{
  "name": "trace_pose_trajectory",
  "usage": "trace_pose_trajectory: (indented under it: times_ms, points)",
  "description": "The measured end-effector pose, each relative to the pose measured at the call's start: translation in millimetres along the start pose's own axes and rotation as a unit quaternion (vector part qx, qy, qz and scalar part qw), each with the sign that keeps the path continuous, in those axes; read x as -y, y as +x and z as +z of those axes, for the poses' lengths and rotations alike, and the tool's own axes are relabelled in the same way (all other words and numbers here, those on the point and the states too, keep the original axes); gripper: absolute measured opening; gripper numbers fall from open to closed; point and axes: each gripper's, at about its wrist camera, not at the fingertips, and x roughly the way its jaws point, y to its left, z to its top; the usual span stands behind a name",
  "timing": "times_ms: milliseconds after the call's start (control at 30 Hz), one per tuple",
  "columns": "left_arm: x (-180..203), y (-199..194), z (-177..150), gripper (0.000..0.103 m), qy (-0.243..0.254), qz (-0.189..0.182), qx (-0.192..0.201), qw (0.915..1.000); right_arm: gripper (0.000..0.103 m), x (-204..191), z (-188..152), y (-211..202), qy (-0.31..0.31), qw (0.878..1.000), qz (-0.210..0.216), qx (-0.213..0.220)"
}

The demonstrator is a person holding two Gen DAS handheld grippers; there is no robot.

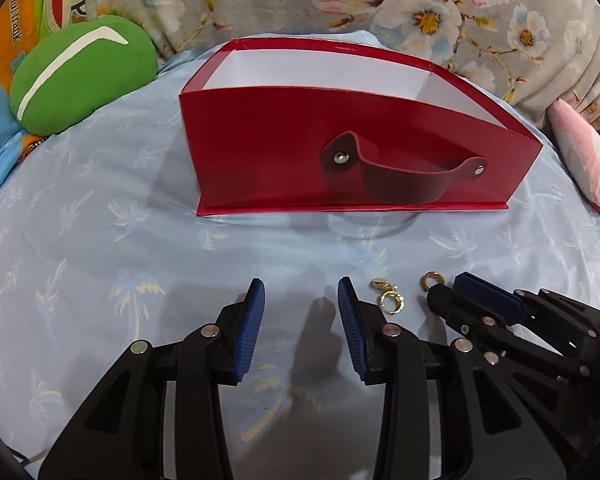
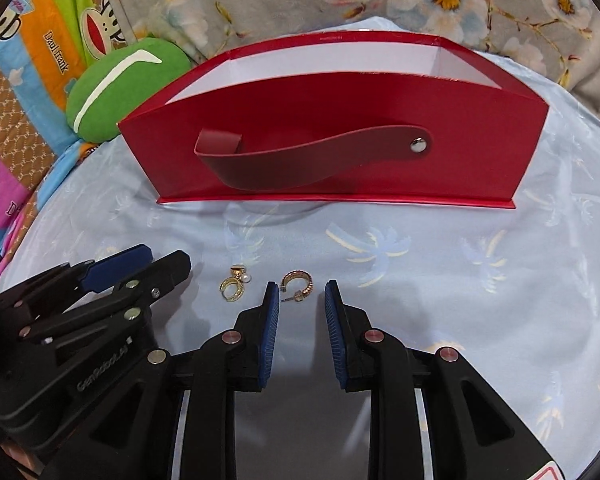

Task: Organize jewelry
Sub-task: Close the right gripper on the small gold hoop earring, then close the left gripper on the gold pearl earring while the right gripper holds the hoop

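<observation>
On the left, my left gripper [image 1: 301, 292] hangs with its jaws apart and empty over the pale blue sheet [image 1: 100, 240], just beside a small gold pearl earring [image 2: 236, 282]. To its right, my right gripper [image 2: 300, 292] is parted around a gold hoop earring [image 2: 296, 282], not yet clenched. I judge sorting barely begun: both pieces still lie outside the red box [image 2: 340, 128] behind.

The red box [image 2: 340, 120] shows its white inner walls, but its front wall hides the floor, so any contents cannot be told. In the left wrist view, the hoop earring [image 1: 430, 281] at about four o'clock is partly covered by the right gripper [image 1: 452, 292]. The small gold pieces [image 2: 236, 280] are too tiny to sort apart. The pink cushion [image 1: 588, 168] is cut off at three o'clock.
</observation>
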Motion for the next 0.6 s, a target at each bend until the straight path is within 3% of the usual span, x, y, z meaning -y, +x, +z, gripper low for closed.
trace_pose_trajectory:
  times_ms: [167,267,500,600]
  points:
    - [0.9,-2.9,-1.2,0.041,0.002,-0.002,0.012,0.9999,0.023,-3.9,2.1,5.2,-0.008,1.0,-0.017,0.002]
    - [0.5,-1.2,-1.4,0.044,0.002,-0.012,0.005,0.9999,0.016,-3.9,2.6,5.8,-0.008,1.0,-0.022,0.002]
    - [10.9,-3.3,-1.0,0.047,0.02,-0.023,0.008,0.9995,0.016,4.1,-1.9,-8.3,0.001,0.999,-0.038,0.021]
    - [20.1,0.0,0.2,0.054,0.026,-0.033,0.0,0.9991,0.016,16.4,-7.0,-20.5,0.021,0.999,-0.039,0.03]
